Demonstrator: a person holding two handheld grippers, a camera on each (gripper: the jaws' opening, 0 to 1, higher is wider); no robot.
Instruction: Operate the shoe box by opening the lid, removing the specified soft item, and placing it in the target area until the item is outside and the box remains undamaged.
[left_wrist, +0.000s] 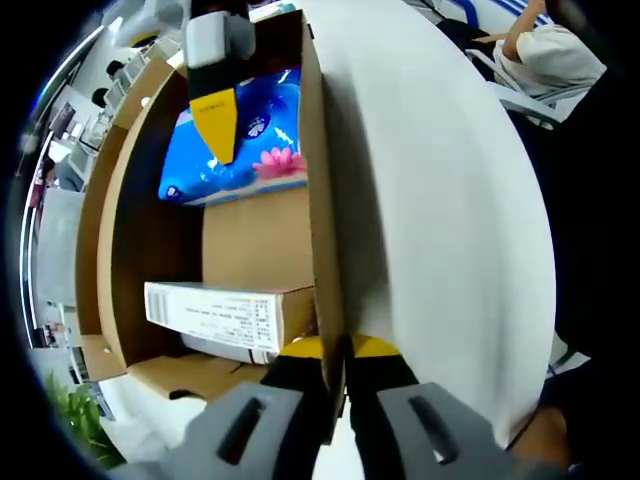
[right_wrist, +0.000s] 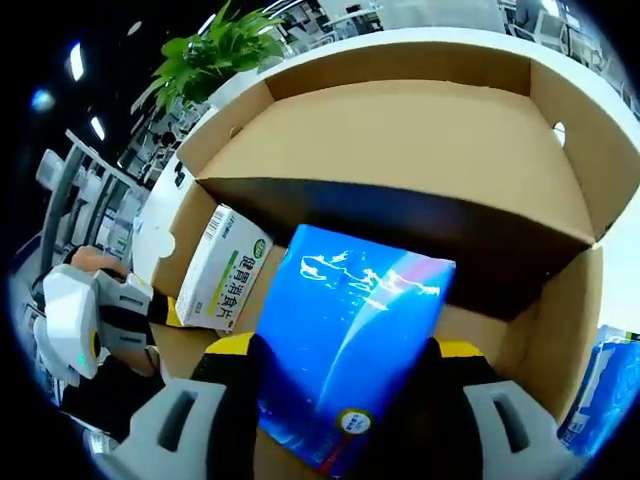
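The open brown corrugated-cardboard shoe box (right_wrist: 400, 140) is the largest object; its white-faced hinged lid (left_wrist: 440, 200) stands raised. My left gripper (left_wrist: 335, 365) closes its yellow-tipped jaws on the lid's edge and holds the panel up, pinching the thin board between the pads. In the right gripper view that same tool (right_wrist: 100, 320) appears at the box's left wall.

Inside the box lies the soft item, a glossy blue plastic-wrapped tissue pack (right_wrist: 345, 340), resting on the floor near the front. My right gripper (right_wrist: 340, 365) has its jaws set around the pack's near end, one to each side; I judge them closed on it, though the wrap hides the contact faces. In the left gripper view this gripper (left_wrist: 215, 100) reaches down onto the pack (left_wrist: 245, 140).

The pack should be light and compressible, its film slick and easily creased; a firm hold across the narrow end, squeezing into the filling, seems safest.

Beside it lies a small white and green printed carton (right_wrist: 222, 268), stiff, just apart from the pack. A second blue wrapped pack (right_wrist: 605, 395) sits outside the box wall.
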